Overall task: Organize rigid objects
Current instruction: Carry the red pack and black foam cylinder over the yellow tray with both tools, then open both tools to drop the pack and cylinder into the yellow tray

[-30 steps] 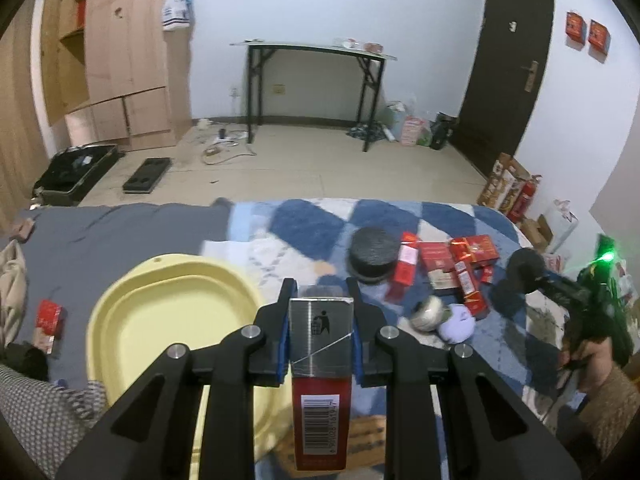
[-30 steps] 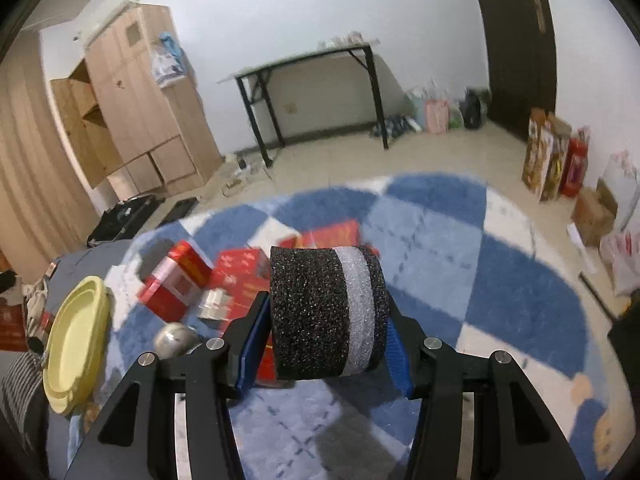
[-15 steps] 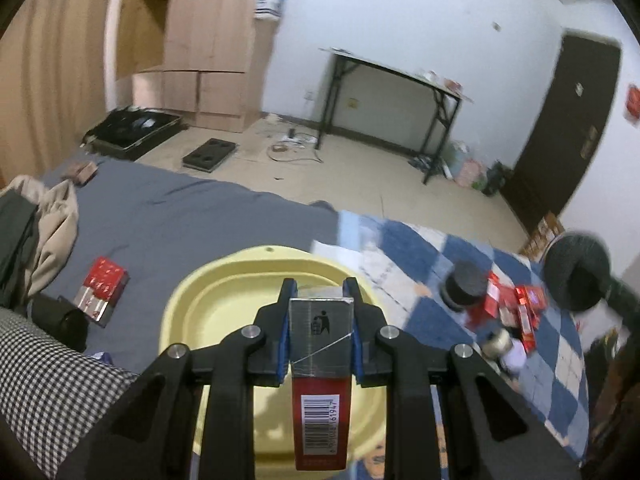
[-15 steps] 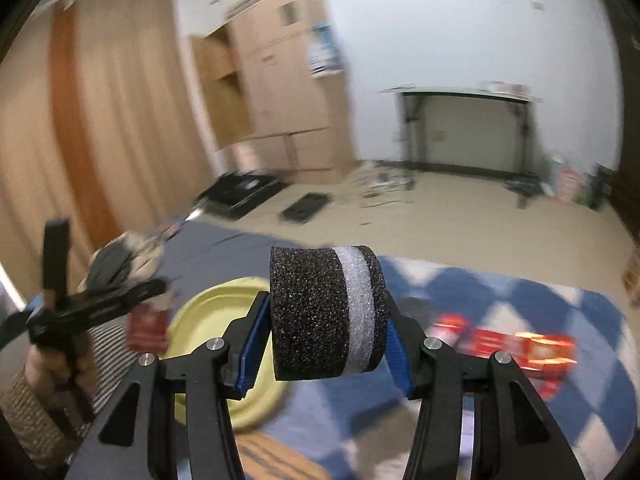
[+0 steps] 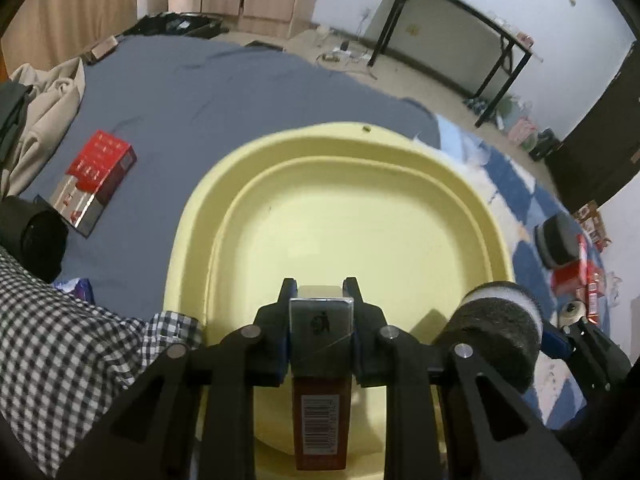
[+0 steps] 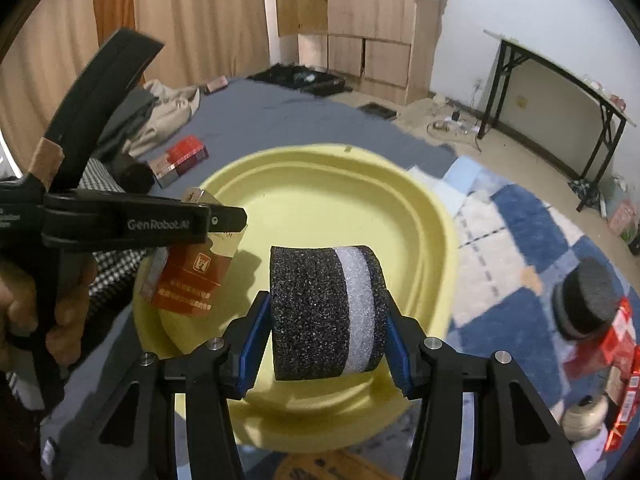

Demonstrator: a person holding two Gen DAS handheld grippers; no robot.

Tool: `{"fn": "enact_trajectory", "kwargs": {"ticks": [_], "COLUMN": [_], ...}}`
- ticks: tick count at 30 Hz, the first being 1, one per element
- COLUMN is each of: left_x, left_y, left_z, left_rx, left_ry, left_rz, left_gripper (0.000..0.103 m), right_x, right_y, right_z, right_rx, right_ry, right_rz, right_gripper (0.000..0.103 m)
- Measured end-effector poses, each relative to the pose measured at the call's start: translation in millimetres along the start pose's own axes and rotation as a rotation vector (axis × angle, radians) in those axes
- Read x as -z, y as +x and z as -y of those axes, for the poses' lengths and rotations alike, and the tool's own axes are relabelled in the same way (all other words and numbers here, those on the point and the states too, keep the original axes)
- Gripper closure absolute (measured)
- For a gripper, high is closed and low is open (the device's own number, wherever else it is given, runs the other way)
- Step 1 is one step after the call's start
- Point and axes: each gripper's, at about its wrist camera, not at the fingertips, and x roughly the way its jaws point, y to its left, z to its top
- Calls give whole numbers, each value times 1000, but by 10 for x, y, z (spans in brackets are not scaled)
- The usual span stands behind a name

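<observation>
A shallow yellow tray (image 5: 344, 160) (image 6: 320, 172) lies on the bed, and both grippers hover over its near half. My left gripper (image 5: 321, 300) is shut on a slim red box (image 5: 320, 408) with a silver top and a barcode; the right wrist view shows that red box (image 6: 188, 280) hanging at the tray's left side. My right gripper (image 6: 326, 320) is shut on a black foam roll (image 6: 320, 312) with a white band, held just above the tray. That foam roll (image 5: 500, 336) appears at the lower right of the left wrist view.
Another red box (image 5: 96, 172) (image 6: 182, 158) lies on the grey sheet left of the tray. A second black foam roll (image 6: 584, 300), several red boxes (image 6: 620, 344) and a small round jar (image 6: 584, 420) sit on the blue checked blanket to the right. Clothes are heaped at the far left.
Both grippers swung left from the blue blanket to the yellow tray and dropped closer to it. Each keeps its hold, the left on the red box, the right on the foam roll.
</observation>
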Motion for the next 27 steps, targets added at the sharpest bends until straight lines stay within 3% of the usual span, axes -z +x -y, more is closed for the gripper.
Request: {"fn": "enact_trajectory", "kwargs": {"ticks": [5,10,11,12,14,17,19,21,25,27], "left_x": [52,68,63,55,31,-45,-92,-125,-112,-24], "left_y": [167,244,245,226,132,-150,-393,-628,-888,-988], "left_z": [-28,2,-1,-4,-19,11,70,219,661,991], "left_rx": [-34,-73,-85,-96,-108,-127,-115,-80,-2,77], "left_ry": [-26,-34,-41,-52,-68,-64,-55,-39,23,49], "left_rz": [-34,-44,-42,-33,2,91,166,223,263,266], "left_gripper": [78,77,72,55,30,17,2,0,0,0], "right_x": [-51,-64,-60,-67,-73,-91,-95,-81,72,209], "right_y": [435,520,505,492,383,157,-21,-233,-771,-1074], "right_z": [-130,-147,-149,-155,-151,-121,-84,10,456,747], "right_rx": [32,37,39,41,33,-5,1,15,53,102], "right_ry": [-59,-66,-65,-63,-54,-34,-43,-30,91,156], "right_rz": [-61,-47,-42,-36,10,77,110,147,217,238], "right_gripper": [52,50,45,39,15,9,8,4,0,0]}}
